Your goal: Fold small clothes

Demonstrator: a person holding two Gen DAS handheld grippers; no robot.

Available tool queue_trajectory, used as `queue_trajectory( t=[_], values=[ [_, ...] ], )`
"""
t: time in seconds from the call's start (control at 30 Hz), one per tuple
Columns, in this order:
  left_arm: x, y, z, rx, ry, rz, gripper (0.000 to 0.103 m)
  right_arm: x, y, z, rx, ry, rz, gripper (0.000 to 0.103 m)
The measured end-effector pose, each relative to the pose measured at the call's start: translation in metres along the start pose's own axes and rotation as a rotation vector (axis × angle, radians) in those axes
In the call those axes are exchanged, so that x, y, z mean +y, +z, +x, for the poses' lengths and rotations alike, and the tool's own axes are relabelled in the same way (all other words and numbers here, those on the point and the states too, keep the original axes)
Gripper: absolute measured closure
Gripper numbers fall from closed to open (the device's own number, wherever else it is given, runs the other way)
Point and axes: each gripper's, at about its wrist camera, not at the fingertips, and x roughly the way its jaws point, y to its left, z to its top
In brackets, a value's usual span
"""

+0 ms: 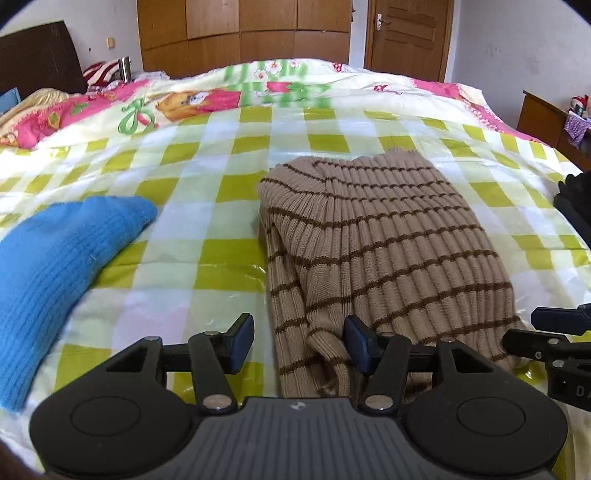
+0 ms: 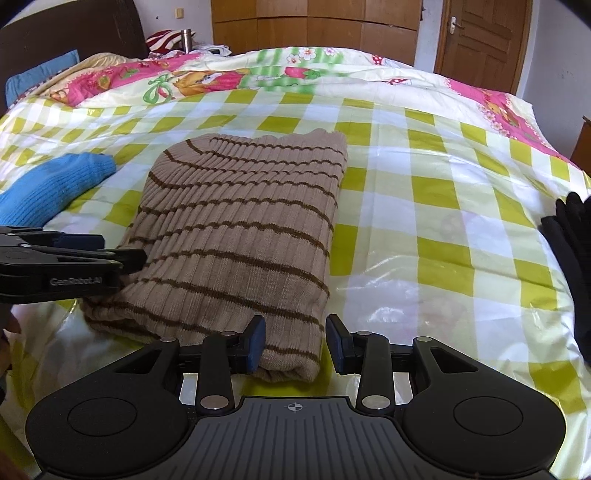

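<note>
A tan ribbed sweater with brown stripes lies folded on the checked bed cover; it also shows in the right wrist view. My left gripper is open at the sweater's near left corner, its jaws on either side of a fold of cloth without pinching it. My right gripper is open at the sweater's near right corner, with the cloth edge between its jaws. A blue knit garment lies to the left and shows in the right wrist view too.
The green-and-white checked plastic cover spreads over the bed. A pink cartoon quilt lies at the far end. A black garment sits at the right edge. A wooden wardrobe and a door stand behind.
</note>
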Motion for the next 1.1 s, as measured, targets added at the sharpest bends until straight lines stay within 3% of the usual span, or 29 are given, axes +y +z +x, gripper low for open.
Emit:
queue_trajectory(
  t=[0.23,0.53,0.63,0.77,1.0,1.1],
  values=[
    [0.002,-0.009,0.008,0.065,-0.004,-0.013,0.033,0.000,-0.004,-0.003,0.005,-0.007,0.009,0.068],
    [0.007,-0.003,-0.014,0.008,-0.011,-0.006,0.034,-0.007,-0.001,-0.011,-0.017,0.003,0.036,0.067],
    [0.011,0.003,-0.022,-0.021,-0.023,-0.014,0.034,-0.014,0.004,-0.014,-0.035,0.022,0.072,0.061],
    [0.012,0.005,-0.029,-0.038,-0.040,-0.029,0.034,-0.015,0.009,-0.016,-0.047,0.008,0.076,0.061],
    [-0.009,-0.024,-0.020,0.064,-0.043,0.032,0.033,-0.006,-0.008,-0.005,0.032,0.016,0.076,0.061],
    [-0.011,-0.034,-0.025,0.070,-0.043,0.025,0.033,-0.005,-0.017,-0.012,0.035,0.025,0.093,0.061]
  ],
)
